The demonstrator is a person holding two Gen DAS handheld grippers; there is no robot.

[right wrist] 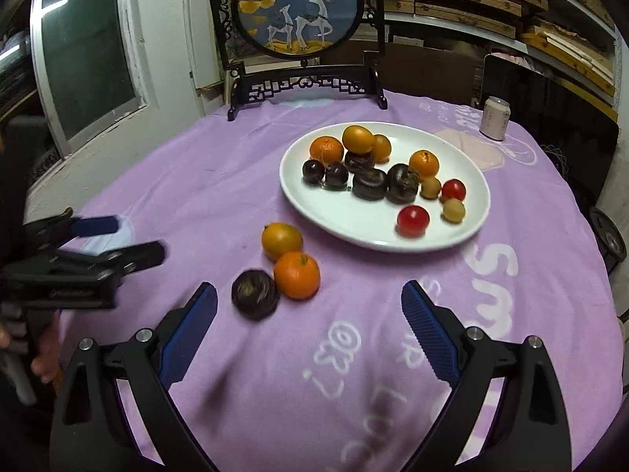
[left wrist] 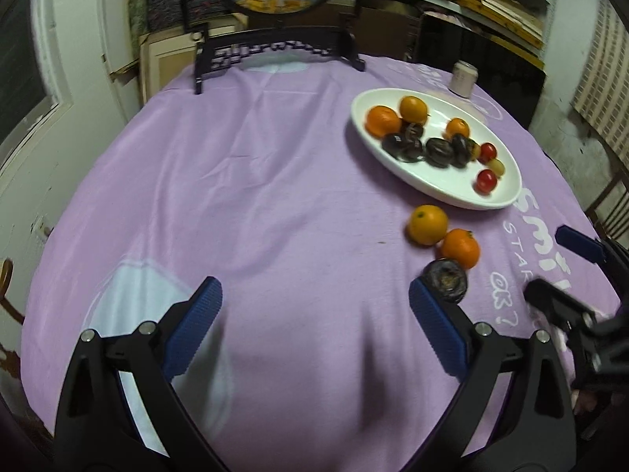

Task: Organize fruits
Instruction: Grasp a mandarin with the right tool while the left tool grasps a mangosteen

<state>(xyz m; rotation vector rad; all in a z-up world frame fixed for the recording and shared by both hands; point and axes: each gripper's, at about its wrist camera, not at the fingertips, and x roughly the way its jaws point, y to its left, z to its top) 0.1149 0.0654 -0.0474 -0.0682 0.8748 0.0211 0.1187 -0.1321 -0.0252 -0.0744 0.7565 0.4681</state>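
A white oval plate point(right wrist: 342, 228) point(left wrist: 440, 190) on the purple cloth holds oranges, dark round fruits, red tomatoes and small yellow fruits. Three fruits lie loose on the cloth in front of it: a yellow-orange citrus point(right wrist: 282, 240) point(left wrist: 427, 224), an orange mandarin point(right wrist: 297, 274) point(left wrist: 460, 248) and a dark round fruit point(right wrist: 254, 294) point(left wrist: 446, 280). My right gripper point(right wrist: 308, 295) is open and empty, the dark fruit just ahead of its left finger. My left gripper point(left wrist: 314, 295) is open and empty over bare cloth, its right finger beside the dark fruit. Each gripper shows at the edge of the other's view.
A framed round deer picture on a black stand point(right wrist: 300, 78) stands at the table's far edge. A pale drink can point(right wrist: 494, 118) point(left wrist: 463, 78) sits behind the plate. Walls, a window and shelves with stacked boards surround the round table. A hand point(right wrist: 43, 358) holds the left gripper's handle.
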